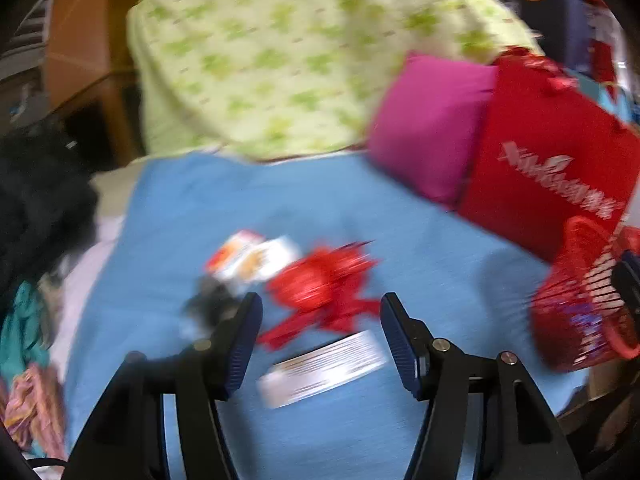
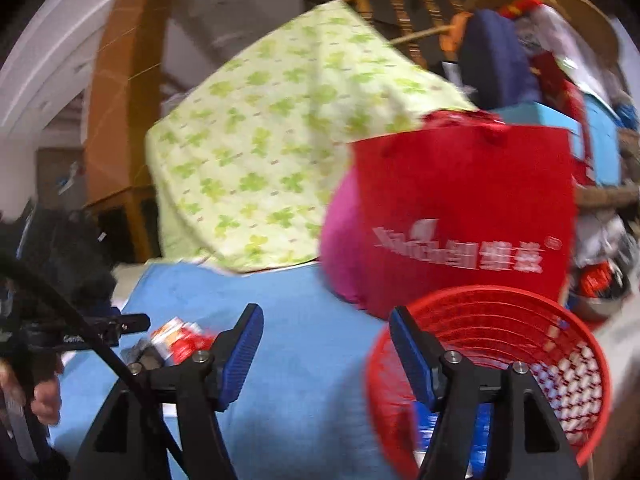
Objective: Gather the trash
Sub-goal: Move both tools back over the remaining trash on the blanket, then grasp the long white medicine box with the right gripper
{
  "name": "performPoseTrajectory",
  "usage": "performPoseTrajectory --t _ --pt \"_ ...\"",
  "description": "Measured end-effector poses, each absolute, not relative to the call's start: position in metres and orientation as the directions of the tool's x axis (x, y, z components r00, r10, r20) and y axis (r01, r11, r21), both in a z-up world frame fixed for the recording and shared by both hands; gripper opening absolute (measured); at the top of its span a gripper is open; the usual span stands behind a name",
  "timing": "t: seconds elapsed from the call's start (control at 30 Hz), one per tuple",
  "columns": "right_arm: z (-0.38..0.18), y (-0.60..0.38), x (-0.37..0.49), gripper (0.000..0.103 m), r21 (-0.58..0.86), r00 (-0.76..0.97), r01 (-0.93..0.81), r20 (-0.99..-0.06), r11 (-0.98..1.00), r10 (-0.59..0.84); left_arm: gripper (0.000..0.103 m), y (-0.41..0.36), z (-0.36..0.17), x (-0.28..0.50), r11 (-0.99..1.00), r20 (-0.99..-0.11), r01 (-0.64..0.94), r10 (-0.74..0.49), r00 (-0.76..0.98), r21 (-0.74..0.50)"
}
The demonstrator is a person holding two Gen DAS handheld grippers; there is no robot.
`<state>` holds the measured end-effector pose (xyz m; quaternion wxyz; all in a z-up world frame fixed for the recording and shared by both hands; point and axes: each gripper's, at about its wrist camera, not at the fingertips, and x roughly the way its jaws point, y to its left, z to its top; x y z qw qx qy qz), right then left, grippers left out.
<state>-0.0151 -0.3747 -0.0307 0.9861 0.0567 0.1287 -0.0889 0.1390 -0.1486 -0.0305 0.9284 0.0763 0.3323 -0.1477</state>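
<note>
— On the blue sheet, scattered trash: red crumpled wrapper, white printed label just below it, orange-and-white packet to the upper left, something dark and blurred beside that.

— Left gripper poised over the label and wrapper, jaws spread, nothing between the pads. Empty.

— Right gripper likewise parted, gripping nothing. Red mesh basket sitting just right of its fingers, something blue-printed already down inside.

— Risks from here?

— Plenty. Flat label lying flush on soft fabric; could pinch the sheet along with the paper and drag the whole cloth. Could also slide off the label altogether.

— And the wrapper?

— Light, crinkly; likely to skid away if nudged by one finger first. Heavy blur in both views, so a hasty closing could miss.

— Basket?

— Close to the red tote bag; tips easily if clipped by the right fingers.
</note>
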Motion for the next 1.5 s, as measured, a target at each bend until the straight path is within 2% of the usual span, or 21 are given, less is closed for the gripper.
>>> performPoseTrajectory --t 0.07,0.2,0.27,0.37,0.63,0.87,1.13,1.5 --pt "-0.037 -0.355 -0.001 0.070 0.048 0.946 0.136 -0.304 0.990 -0.115 0.062 -0.125 -0.044 0.143 0.958 -0.653 0.274 -0.159 0.741 0.077" --pt "-0.063 -0.315 0.036 0.071 0.015 0.886 0.007 -0.463 1.000 0.001 0.062 -0.083 -0.073 0.149 0.970 -0.681 0.200 -0.054 0.731 0.137" --pt "-0.077 -0.300 0.056 0.071 0.045 0.835 -0.050 -0.547 0.998 0.067 0.062 -0.067 -0.087 0.151 0.973 -0.693 0.182 -0.031 0.720 0.145" --pt "-0.094 -0.287 0.075 0.071 0.105 0.777 -0.089 -0.615 0.990 0.135 0.062 -0.054 -0.104 0.154 0.974 -0.705 0.157 0.005 0.709 0.165" --pt "-0.137 -0.276 0.134 0.071 0.321 0.626 -0.045 -0.729 0.946 0.277 0.062 -0.041 -0.120 0.164 0.976 -0.699 0.143 0.012 0.715 0.162" --pt "-0.175 -0.265 0.169 0.071 0.486 0.491 0.057 -0.774 0.872 0.399 0.062 -0.032 -0.125 0.173 0.983 -0.699 0.129 0.001 0.715 0.133" --pt "-0.174 -0.248 0.186 0.078 0.472 0.516 0.068 -0.770 0.879 0.374 0.062 -0.025 -0.133 0.181 0.987 -0.710 0.120 -0.006 0.704 0.110" --pt "-0.171 -0.225 0.222 0.083 0.425 0.534 0.053 -0.776 0.903 0.334 0.062 -0.017 -0.140 0.192 0.990 -0.715 0.078 0.028 0.698 0.115"
